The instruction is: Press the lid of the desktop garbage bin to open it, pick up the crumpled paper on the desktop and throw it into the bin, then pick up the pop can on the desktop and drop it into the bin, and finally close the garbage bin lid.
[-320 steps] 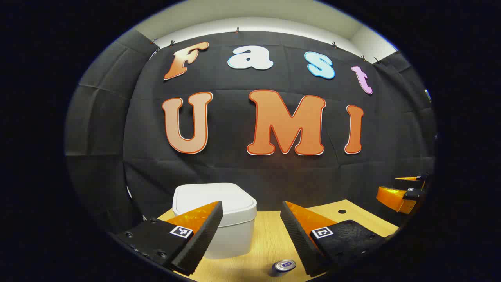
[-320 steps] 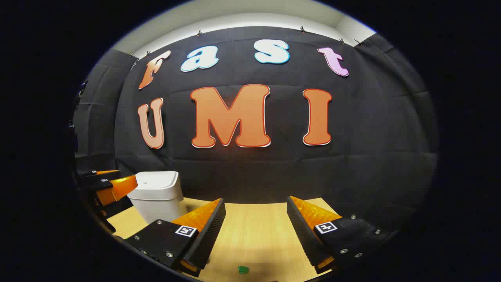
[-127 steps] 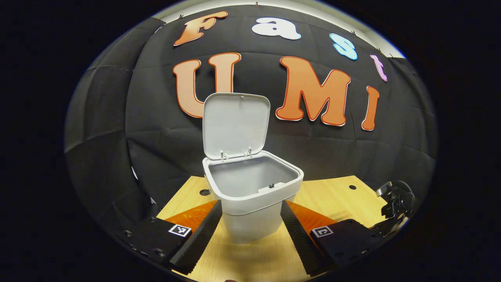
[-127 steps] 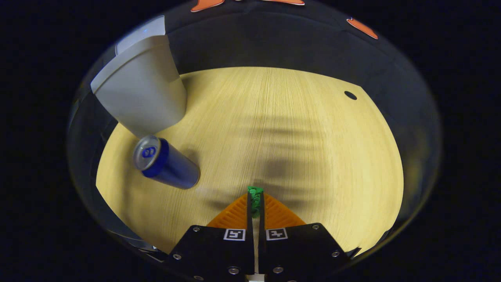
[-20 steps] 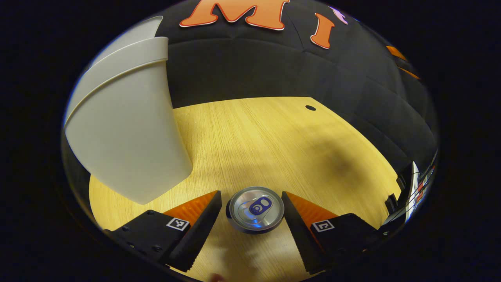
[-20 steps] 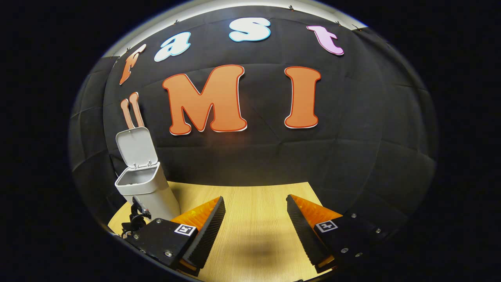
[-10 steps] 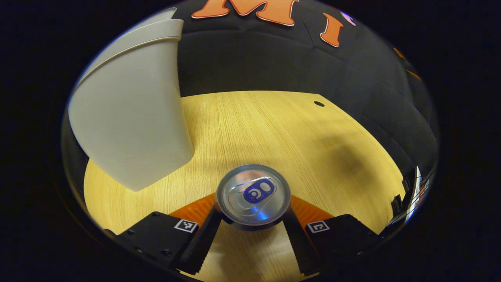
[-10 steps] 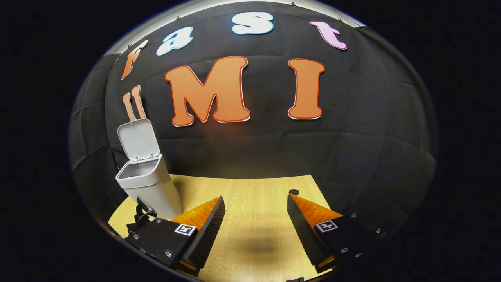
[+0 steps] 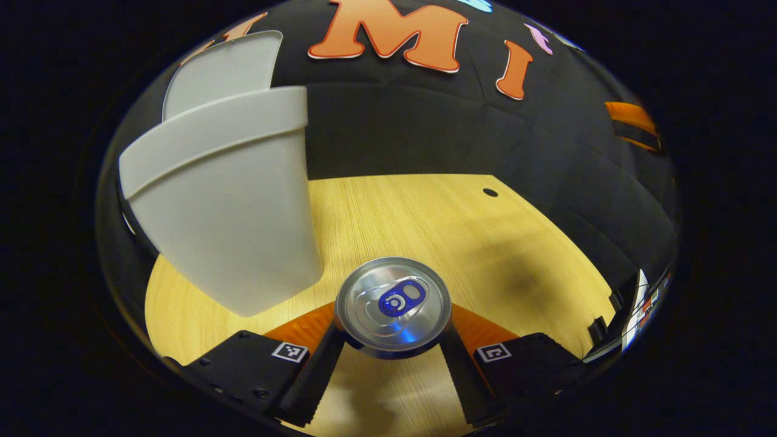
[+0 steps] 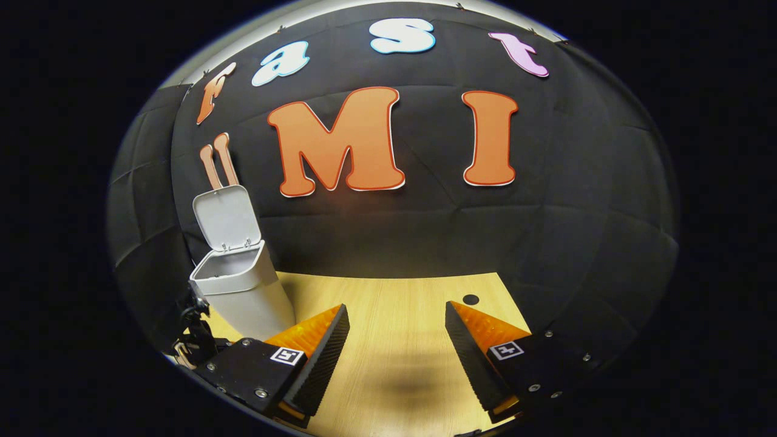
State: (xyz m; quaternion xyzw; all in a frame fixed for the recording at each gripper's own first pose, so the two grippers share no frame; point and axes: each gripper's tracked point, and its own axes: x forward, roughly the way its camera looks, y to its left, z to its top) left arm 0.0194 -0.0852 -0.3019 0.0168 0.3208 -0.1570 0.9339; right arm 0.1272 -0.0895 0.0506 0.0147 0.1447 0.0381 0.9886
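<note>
Left gripper [image 9: 393,340] clamped on upright pop can [image 9: 393,301], lower centre; open garbage bin [image 9: 224,200], upper left. Right gripper [image 10: 397,346] spread wide above wooden desktop [image 10: 394,315].

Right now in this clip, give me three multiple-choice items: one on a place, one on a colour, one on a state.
1. Where is the pop can?
A. Between the left gripper's fingers
B. Inside the bin
C. Lying by the table's far edge

2. What colour is the garbage bin?
A. Blue
B. Light grey
C. Green

3. How is the bin's lid?
A. Shut flat
B. Lying on the table
C. Raised open

Key: 1 A, the left gripper view shows the can's top wedged between that gripper's two fingers, beside the bin. 2 B, the bin's wall is pale grey in both views. 3 C, the right gripper view shows the lid standing up behind the open rim, while the right gripper is open over the wooden table.
</note>
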